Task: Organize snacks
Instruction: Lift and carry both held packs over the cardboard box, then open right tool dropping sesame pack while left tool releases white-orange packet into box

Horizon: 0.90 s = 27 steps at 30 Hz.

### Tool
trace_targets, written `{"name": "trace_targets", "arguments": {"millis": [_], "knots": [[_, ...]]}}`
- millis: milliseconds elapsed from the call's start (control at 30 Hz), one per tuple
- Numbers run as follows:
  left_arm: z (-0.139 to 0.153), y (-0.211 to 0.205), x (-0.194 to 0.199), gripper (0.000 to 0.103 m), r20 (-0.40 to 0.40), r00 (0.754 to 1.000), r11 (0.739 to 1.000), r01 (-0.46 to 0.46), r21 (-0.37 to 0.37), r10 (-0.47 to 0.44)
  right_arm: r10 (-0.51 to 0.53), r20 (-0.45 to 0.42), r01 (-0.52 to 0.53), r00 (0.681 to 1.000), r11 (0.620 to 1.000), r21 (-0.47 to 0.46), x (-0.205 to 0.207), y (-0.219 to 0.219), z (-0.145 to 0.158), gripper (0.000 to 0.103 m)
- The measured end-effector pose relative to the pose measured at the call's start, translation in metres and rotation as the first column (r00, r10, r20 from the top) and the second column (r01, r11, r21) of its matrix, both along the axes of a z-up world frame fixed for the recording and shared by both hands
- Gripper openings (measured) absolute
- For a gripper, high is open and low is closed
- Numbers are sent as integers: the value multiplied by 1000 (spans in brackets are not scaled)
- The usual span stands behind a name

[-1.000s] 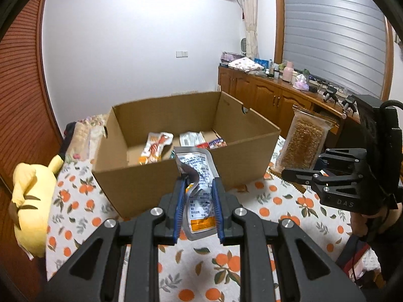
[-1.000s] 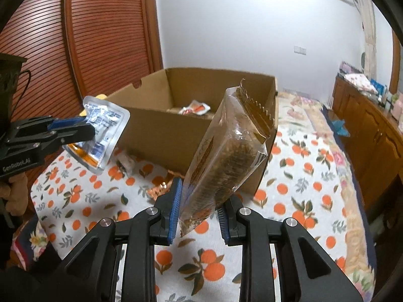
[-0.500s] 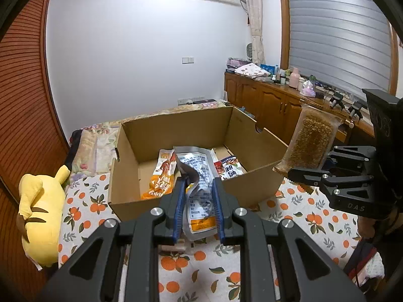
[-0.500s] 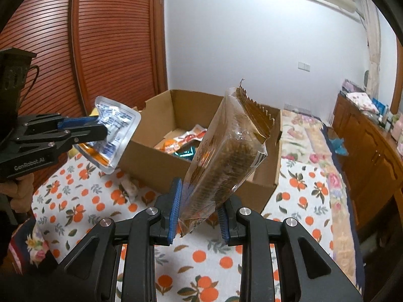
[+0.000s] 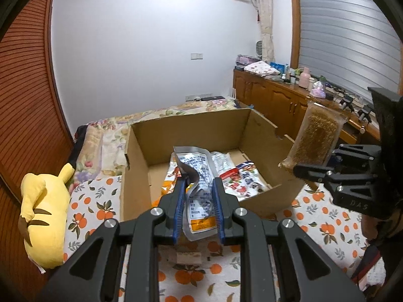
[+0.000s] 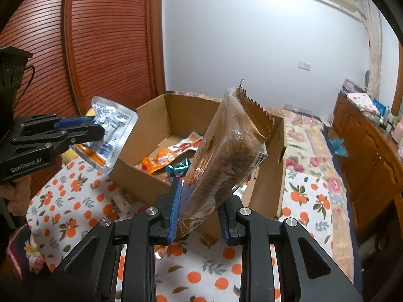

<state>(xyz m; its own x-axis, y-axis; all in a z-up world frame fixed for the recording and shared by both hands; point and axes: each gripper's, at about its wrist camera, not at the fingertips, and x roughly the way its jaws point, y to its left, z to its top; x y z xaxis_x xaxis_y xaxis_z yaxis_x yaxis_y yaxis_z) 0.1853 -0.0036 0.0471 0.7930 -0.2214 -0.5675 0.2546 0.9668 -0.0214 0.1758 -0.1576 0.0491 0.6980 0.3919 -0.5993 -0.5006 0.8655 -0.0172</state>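
The left gripper [image 5: 197,198] pinches a silver foil pouch [image 5: 199,188] between its blue pads, the pouch standing upright in the grip with its crumpled top edge folded over above the fingertips and an orange label showing low between the fingers. From the right wrist view the same pouch [image 6: 110,136] juts out past the left gripper's tips [image 6: 97,125], held in the air just outside the near left corner of the cardboard box [image 6: 143,178]. The right gripper [image 6: 199,201] clamps the lower end of a long clear packet of brown snack [image 6: 226,156], which leans up and away to the right, its serrated top seal reaching over the box's open mouth. In the left wrist view that packet [image 5: 317,138] stands nearly upright above the right gripper [image 5: 299,170], just beside the box's right wall [image 5: 264,138]. Inside the box lie several snacks already: an orange and white wrapper [image 6: 173,153], a teal foil piece [image 6: 178,168], and a red and white packet [image 5: 241,181] near the front right corner. The box rests on a cloth printed with oranges [image 6: 75,201]. A yellow plush toy [image 5: 45,211] lies on the cloth to the left of the box, well apart from both grippers.
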Motion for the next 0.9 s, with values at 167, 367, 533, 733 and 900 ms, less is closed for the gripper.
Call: {"name": "trace_targets", "arguments": {"millis": [167,367,533,733,900], "knots": [[-2,6,13,19,-8,1000,1000,-22,15,22,-11,-6,10,1000,1000,-22,18,4,-2,25],[-5,4,31,19,-15,999,998,-36,44,37,-37,-38,36,999,999,-30,44,5,-11,25],[-11,0,49,19,-39,999,998,-36,48,38,-66,-86,66,994,998,-11,68,4,-19,25],[-17,-7,66,19,-59,997,997,-43,69,47,-87,-144,88,986,996,4,89,7,-28,25],[-23,-11,70,20,-66,997,996,-46,80,51,-93,-167,93,982,996,-6,97,15,-34,25]]}}
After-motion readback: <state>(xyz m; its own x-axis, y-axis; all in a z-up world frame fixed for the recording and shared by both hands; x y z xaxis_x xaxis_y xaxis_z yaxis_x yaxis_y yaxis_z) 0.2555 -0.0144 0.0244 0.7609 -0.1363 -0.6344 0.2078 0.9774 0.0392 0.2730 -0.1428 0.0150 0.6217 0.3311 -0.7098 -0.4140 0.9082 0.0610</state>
